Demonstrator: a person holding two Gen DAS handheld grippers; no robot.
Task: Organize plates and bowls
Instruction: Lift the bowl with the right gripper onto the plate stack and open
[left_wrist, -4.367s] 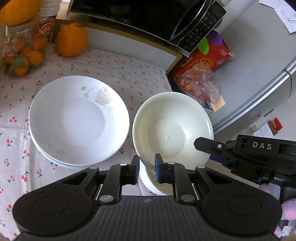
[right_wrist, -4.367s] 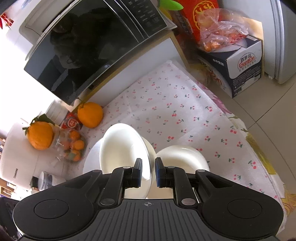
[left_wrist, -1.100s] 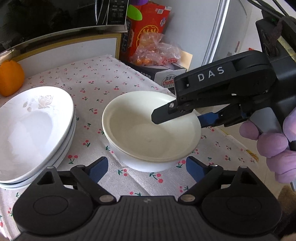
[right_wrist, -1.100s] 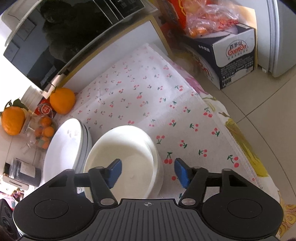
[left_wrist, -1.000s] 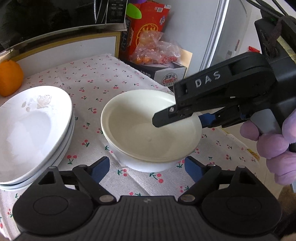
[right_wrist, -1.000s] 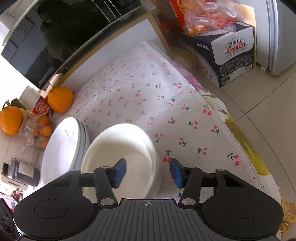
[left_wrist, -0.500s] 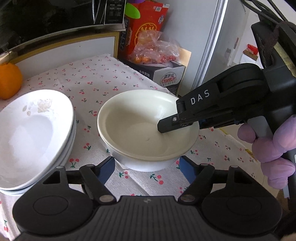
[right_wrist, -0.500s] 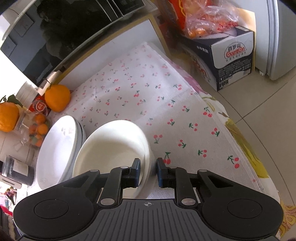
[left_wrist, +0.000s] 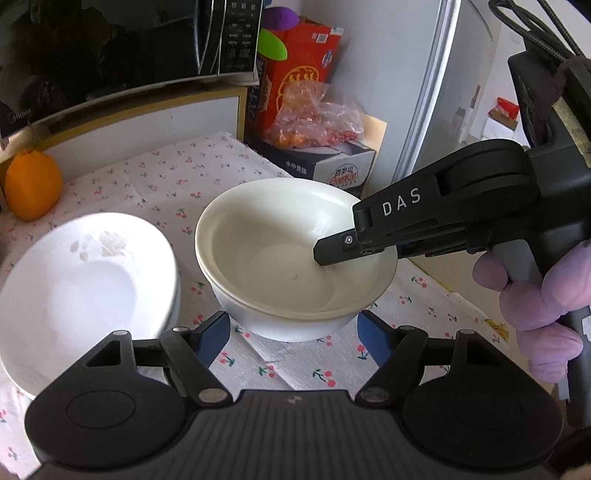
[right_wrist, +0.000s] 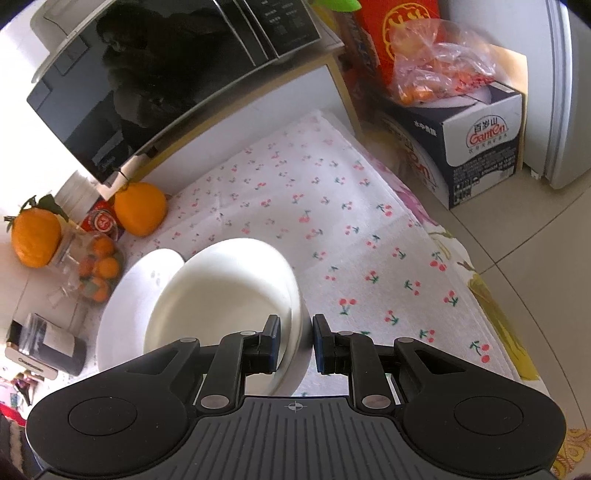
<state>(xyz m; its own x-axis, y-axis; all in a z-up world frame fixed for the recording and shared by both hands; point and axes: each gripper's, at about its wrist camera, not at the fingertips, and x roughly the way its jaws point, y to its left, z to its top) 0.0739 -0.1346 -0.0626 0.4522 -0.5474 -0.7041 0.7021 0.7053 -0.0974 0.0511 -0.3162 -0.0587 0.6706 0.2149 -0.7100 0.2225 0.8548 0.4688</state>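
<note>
Two cream bowls (left_wrist: 288, 254) sit nested on the cherry-print cloth, also seen in the right wrist view (right_wrist: 221, 295). A stack of white plates (left_wrist: 81, 288) lies to their left, and shows in the right wrist view (right_wrist: 129, 291). My right gripper (right_wrist: 295, 341) is shut on the near rim of the nested bowls; one finger reaches inside the bowl in the left wrist view (left_wrist: 343, 247). My left gripper (left_wrist: 293, 330) is open and empty, its fingers spread just in front of the bowls.
A black microwave (left_wrist: 110, 55) stands on a shelf behind. An orange (left_wrist: 33, 184) sits at the back left, a jar of small oranges (right_wrist: 92, 269) beyond the plates. A carton with a bag of fruit (left_wrist: 325, 147) and a fridge (left_wrist: 443, 92) stand right of the table.
My right gripper has closed on the bowls' rim, from wide open a second ago. My left gripper stays open and has edged closer. Earlier the bowls stood apart and both grippers were shut.
</note>
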